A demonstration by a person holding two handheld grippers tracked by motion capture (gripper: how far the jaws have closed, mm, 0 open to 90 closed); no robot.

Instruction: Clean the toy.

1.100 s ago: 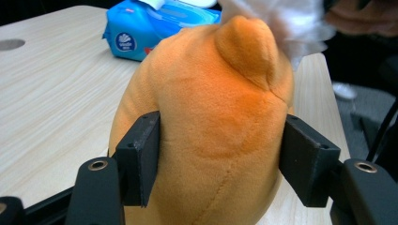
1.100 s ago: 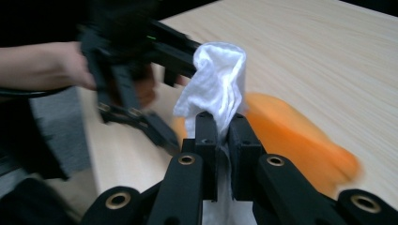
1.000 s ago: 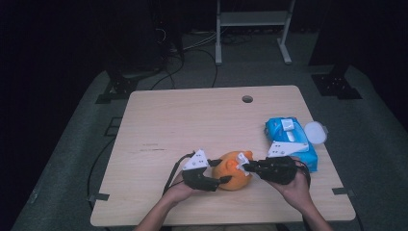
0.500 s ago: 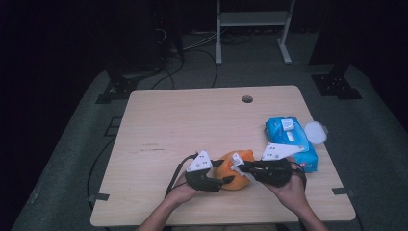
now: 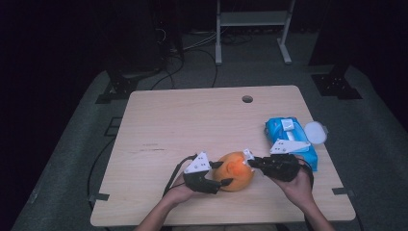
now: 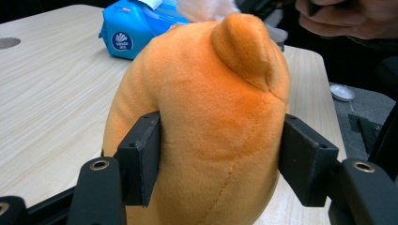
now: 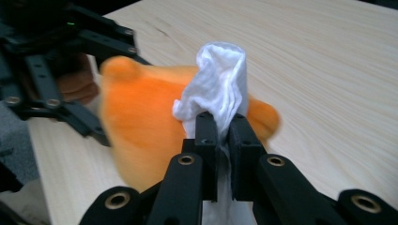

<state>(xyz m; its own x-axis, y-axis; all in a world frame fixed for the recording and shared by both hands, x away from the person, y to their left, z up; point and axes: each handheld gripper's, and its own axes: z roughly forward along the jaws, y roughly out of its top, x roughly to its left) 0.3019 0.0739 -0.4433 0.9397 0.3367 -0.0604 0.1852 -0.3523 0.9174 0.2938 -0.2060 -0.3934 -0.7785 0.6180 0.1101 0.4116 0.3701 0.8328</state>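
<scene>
- While the left gripper [image 5: 219, 176] jaws squeeze the orange plush toy [image 6: 206, 122], hard rubbing could twist it free.
- Pinched in the right gripper [image 7: 224, 140] jaws, the white wipe [image 7: 218, 79] may slip out.

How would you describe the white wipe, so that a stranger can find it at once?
Look at the wooden table, near its front edge, where an orange plush toy sits. The right gripper pinches a crumpled white wipe against it. It is the only loose white cloth, unlike the blue wipe pack behind.

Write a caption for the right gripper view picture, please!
Right gripper pinches a white wipe against the orange plush toy on the table.
</scene>
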